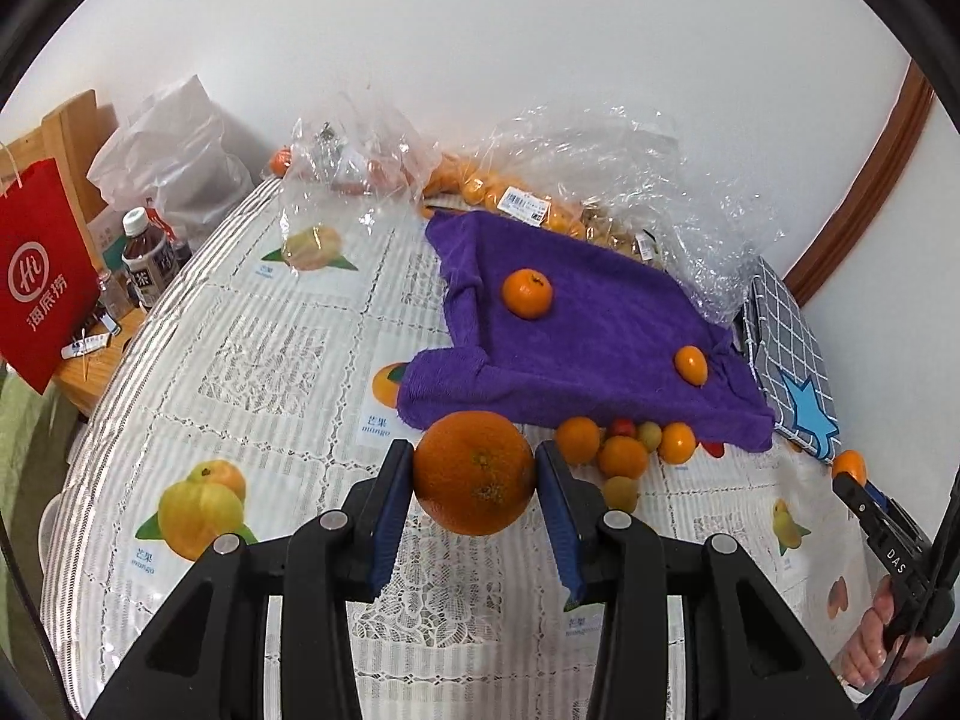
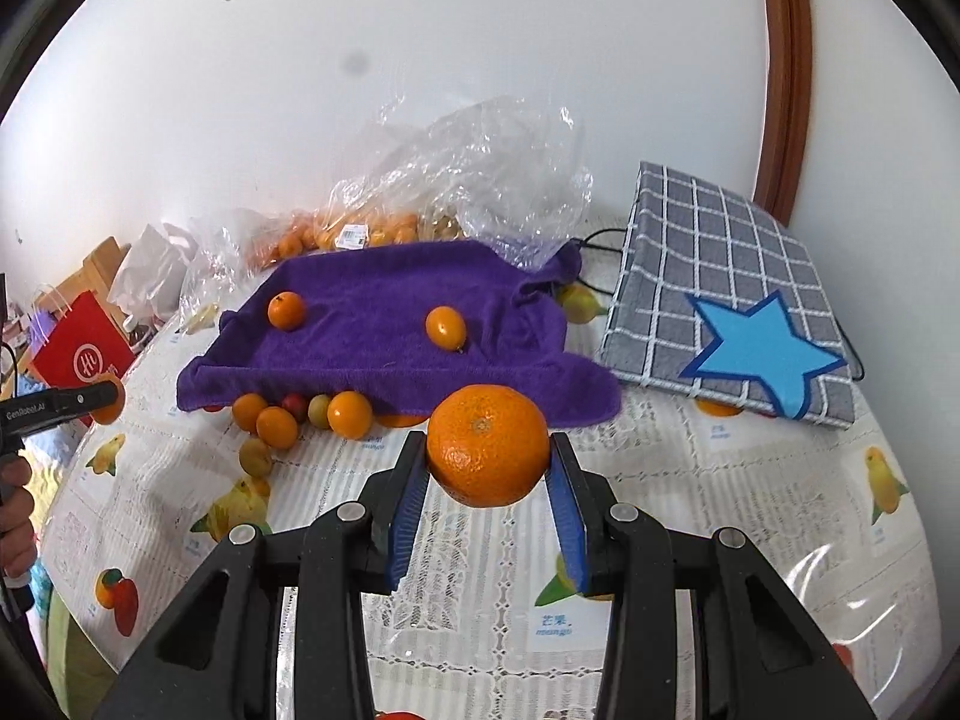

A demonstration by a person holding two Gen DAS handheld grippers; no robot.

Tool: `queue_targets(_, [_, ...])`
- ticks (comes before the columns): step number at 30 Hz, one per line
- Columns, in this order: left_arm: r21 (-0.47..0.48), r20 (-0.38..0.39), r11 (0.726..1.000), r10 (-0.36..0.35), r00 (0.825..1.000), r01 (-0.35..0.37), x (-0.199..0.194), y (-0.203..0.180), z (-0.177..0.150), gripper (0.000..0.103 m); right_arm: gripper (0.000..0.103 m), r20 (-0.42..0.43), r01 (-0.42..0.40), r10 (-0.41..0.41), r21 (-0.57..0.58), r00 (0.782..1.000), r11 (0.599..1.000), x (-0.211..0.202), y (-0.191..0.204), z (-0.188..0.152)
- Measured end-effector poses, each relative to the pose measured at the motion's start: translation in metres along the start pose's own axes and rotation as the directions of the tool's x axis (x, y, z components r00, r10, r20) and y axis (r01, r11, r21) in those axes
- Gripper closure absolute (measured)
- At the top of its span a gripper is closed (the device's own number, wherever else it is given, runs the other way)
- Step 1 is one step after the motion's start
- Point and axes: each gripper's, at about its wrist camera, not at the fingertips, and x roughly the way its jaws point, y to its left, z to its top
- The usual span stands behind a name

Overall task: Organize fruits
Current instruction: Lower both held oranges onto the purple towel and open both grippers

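My left gripper (image 1: 474,468) is shut on a large orange (image 1: 474,471) and holds it above the table, in front of the purple towel (image 1: 600,324). My right gripper (image 2: 487,450) is shut on another orange (image 2: 487,445), also in front of the towel (image 2: 384,330). Two small oranges lie on the towel, one at the left (image 1: 527,293) and one at the right (image 1: 690,363). A cluster of small oranges and other small fruits (image 1: 624,453) lies on the table at the towel's front edge; it also shows in the right wrist view (image 2: 300,414).
Clear plastic bags with more oranges (image 1: 516,198) lie behind the towel by the wall. A grey checked bag with a blue star (image 2: 732,306) lies to the right. A red paper bag (image 1: 42,282) and bottles (image 1: 147,255) stand at the left. The tablecloth (image 1: 270,360) has fruit pictures.
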Motion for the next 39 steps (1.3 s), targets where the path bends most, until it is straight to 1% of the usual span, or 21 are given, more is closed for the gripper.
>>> queue_targets(10, [0.006, 0.002, 1.0, -0.002, 1.0, 0.002, 0.003, -0.007, 0.008, 0.063, 0.064, 0.012, -0.007, 0.007, -0.016, 1.0, 1.0, -0.001, -0.009, 0.011])
queue_targets(14, [0.013, -0.002, 1.0, 0.0, 1.0, 0.0, 0.01, -0.012, 0.014, 0.063, 0.064, -0.004, 0.009, -0.009, -0.092, 1.0, 0.996, 0.007, -0.007, 0.019])
queue_targets(17, [0.012, -0.003, 1.0, -0.002, 1.0, 0.002, 0.016, -0.017, 0.019, 0.063, 0.064, -0.011, 0.001, -0.003, -0.148, 1.0, 0.989, 0.014, -0.002, 0.026])
queue_targets(20, [0.017, -0.003, 1.0, -0.004, 1.0, 0.004, 0.023, -0.022, 0.027, 0.063, 0.064, -0.021, -0.035, 0.032, -0.16, 0.999, 0.986, 0.022, 0.0, 0.035])
queue_targets(24, [0.021, -0.004, 1.0, -0.002, 1.0, 0.002, 0.035, -0.029, 0.038, 0.063, 0.064, -0.019, -0.046, 0.043, -0.185, 0.999, 0.982, 0.036, 0.007, 0.046])
queue_targets(29, [0.033, -0.019, 0.999, 0.002, 1.0, -0.001, 0.053, -0.037, 0.051, 0.063, 0.064, -0.02, -0.069, 0.066, -0.143, 0.998, 0.987, 0.059, 0.002, 0.058])
queue_targets(32, [0.041, -0.028, 0.999, 0.004, 1.0, -0.002, 0.066, -0.039, 0.059, 0.063, 0.064, -0.03, -0.065, 0.062, -0.102, 0.998, 0.993, 0.082, -0.004, 0.067])
queue_targets(35, [0.037, -0.036, 0.999, -0.004, 0.999, 0.006, 0.077, -0.038, 0.068, 0.063, 0.064, -0.04, -0.039, 0.035, -0.091, 0.999, 0.995, 0.105, -0.008, 0.075])
queue_targets(39, [0.035, -0.059, 0.999, -0.014, 0.998, 0.016, 0.096, -0.04, 0.077, 0.063, 0.064, -0.069, -0.044, 0.04, -0.06, 0.997, 0.997, 0.131, -0.014, 0.082])
